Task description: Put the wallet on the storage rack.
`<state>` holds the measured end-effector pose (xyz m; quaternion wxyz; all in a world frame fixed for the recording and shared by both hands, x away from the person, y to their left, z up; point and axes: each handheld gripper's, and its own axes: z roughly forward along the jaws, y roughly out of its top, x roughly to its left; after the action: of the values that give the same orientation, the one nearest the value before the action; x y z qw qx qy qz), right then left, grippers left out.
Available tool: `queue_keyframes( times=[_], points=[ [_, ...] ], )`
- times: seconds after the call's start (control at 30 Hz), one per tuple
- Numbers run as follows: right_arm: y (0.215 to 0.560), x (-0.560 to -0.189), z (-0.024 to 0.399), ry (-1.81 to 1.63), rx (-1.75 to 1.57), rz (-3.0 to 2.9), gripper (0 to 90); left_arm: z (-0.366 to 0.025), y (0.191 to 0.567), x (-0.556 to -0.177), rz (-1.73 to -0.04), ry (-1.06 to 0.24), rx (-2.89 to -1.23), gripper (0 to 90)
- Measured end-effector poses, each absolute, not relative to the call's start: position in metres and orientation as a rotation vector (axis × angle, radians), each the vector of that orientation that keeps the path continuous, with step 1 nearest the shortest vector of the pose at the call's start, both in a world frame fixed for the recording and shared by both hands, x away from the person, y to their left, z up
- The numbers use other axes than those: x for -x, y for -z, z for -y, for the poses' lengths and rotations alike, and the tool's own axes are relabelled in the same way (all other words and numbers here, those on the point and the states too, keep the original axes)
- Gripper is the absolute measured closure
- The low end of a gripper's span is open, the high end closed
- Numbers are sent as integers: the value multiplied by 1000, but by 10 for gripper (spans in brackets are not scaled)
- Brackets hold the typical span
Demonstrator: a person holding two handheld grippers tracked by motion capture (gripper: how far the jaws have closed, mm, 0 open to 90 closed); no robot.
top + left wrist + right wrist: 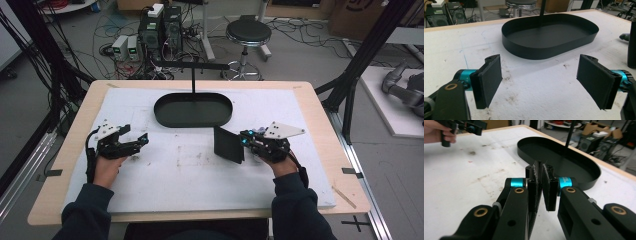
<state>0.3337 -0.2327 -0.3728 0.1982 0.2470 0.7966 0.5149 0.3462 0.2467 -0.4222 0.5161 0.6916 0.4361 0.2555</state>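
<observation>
A flat black square panel (229, 145) stands upright on the white board, right of centre, with my right gripper (243, 140) shut on its right edge. In the right gripper view the pads (549, 182) press together on the panel's thin edge (533, 205). Just beyond it lies a black oval tray (192, 125) with a thin post rising from its back. My left gripper (142, 140) rests open at the board's left side, nothing between its pads (490, 80). It faces the tray's front wall (544, 51). The tray's near wall (584, 183) lies ahead of my right gripper (541, 170).
A T-shaped black stand (192, 65) tops the tray's post. The white foam board (190, 175) covers a wooden table (75, 130). Behind the table stand a black stool (248, 32) and computer towers (160, 27) among cables. A grey robot arm (405, 90) lies at the far right.
</observation>
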Motion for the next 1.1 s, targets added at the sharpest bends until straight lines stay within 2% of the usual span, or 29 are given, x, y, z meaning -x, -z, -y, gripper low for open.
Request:
queue_keyframes(
  times=[0.17, 0.43, 0.53, 0.7, 0.8, 0.83, 0.9, 0.93, 0.97, 1.0, 1.1],
  points=[
    [380, -338, 231, -1364, -703, -2306, 778, -247, 423, -346, -1051, -614, -1660, 201],
    [399, -342, 205, -1153, -656, -2448, 654, -248, 422, -346, -1051, -611, -1658, 201],
    [401, -344, 203, -1129, -670, -2455, 537, -248, 422, -346, -1053, -610, -1658, 201],
    [408, -349, 205, -1138, -742, -2458, 431, -248, 422, -346, -1052, -611, -1657, 201],
    [409, -350, 205, -1138, -749, -2468, 435, -248, 422, -346, -1053, -611, -1657, 200],
    [410, -350, 205, -1142, -747, -2467, 464, -248, 422, -346, -1052, -611, -1656, 200],
    [409, -350, 205, -1144, -744, -2478, 582, -248, 422, -346, -1053, -611, -1657, 201],
    [407, -349, 206, -1161, -750, -2486, 742, -248, 423, -346, -1052, -613, -1658, 201],
    [407, -349, 206, -1161, -750, -2486, 742, -248, 423, -346, -1052, -613, -1658, 201],
    [404, -351, 207, -1182, -763, -2492, 786, -248, 423, -346, -1053, -613, -1661, 201],
    [396, -353, 205, -1211, -762, -2461, 790, -248, 423, -347, -1051, -613, -1663, 201]
  ],
)
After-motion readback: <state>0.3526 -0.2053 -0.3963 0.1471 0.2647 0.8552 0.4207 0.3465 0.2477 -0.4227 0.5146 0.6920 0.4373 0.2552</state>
